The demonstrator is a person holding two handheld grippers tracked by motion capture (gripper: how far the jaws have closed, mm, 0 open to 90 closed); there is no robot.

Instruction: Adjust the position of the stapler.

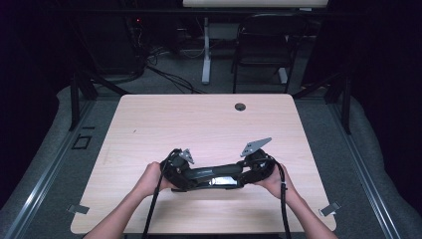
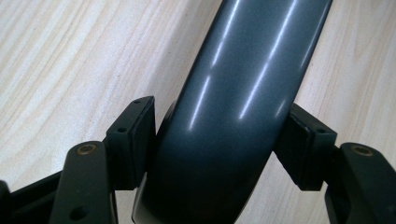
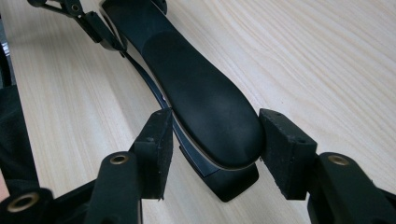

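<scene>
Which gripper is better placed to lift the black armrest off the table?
Right, probably: the right gripper brackets the matte padded end of the armrest; the left gripper straddles a glossy, rounded part that looks slippery.

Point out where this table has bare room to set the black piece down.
Bare wood runs across the table from its far edge and the round hole down to the grippers. The near strip is narrow. It is crowded where the left gripper and right gripper meet on the long black piece.
</scene>
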